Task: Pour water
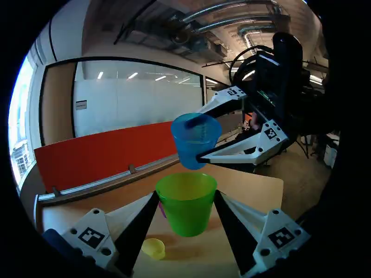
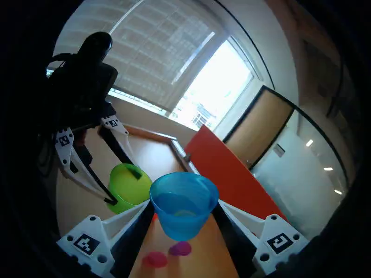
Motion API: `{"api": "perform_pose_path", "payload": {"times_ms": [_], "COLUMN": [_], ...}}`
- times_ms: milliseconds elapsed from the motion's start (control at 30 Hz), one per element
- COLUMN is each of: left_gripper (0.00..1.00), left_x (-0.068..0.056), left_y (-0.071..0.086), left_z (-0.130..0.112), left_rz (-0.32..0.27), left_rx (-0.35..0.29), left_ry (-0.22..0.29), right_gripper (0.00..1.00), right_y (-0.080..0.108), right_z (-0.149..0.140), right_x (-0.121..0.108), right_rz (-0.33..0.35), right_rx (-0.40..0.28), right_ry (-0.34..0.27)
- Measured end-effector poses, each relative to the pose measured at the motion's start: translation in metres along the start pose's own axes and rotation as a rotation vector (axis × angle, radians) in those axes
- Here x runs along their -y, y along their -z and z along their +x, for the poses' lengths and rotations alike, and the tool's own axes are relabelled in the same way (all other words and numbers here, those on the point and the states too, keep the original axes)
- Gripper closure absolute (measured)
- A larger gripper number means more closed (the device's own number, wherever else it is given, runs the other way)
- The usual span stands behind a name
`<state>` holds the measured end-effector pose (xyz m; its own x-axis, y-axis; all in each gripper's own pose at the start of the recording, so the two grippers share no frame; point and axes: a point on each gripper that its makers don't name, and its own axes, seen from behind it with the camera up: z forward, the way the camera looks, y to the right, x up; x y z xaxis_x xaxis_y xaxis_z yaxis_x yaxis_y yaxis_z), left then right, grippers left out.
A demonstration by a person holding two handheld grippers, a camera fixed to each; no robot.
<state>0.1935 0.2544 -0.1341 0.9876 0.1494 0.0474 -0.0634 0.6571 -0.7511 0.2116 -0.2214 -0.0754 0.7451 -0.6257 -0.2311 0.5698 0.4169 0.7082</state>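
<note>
Left gripper view has the left gripper [image 1: 186,197] clamped on the upright green cup [image 1: 187,217] over the table [image 1: 250,180], while the right gripper [image 1: 195,141] clamps the water-filled blue cup [image 1: 192,134] just above its rim, seemingly lined up for pouring.

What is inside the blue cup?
The blue cup, held by the right gripper, has water in it. A pale spot shows at its bottom; whether it lies inside or under the cup cannot be told.

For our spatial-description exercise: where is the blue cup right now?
In the left gripper view the blue cup is held by the right gripper, just above and beyond the green cup that the left gripper holds over the table.
</note>
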Motion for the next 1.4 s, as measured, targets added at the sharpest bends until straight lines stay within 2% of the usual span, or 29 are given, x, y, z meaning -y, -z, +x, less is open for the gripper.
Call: {"api": "perform_pose_path", "payload": {"times_ms": [1067,1400], "left_gripper": [0.14,0.14], "left_x": [0.004,0.008], "left_y": [-0.007,-0.009], "left_z": [0.002,0.002], "left_rz": [-0.007,-0.004], "left_rx": [-0.001,-0.002], "left_ry": [-0.005,-0.001], "right_gripper": [0.11,0.11], "right_y": [-0.008,-0.012], "right_z": [0.015,0.017], "right_x": [-0.010,-0.015], "right_rz": [0.012,0.008], "right_rx": [0.005,0.010], "right_ry": [0.256,0.315]}}
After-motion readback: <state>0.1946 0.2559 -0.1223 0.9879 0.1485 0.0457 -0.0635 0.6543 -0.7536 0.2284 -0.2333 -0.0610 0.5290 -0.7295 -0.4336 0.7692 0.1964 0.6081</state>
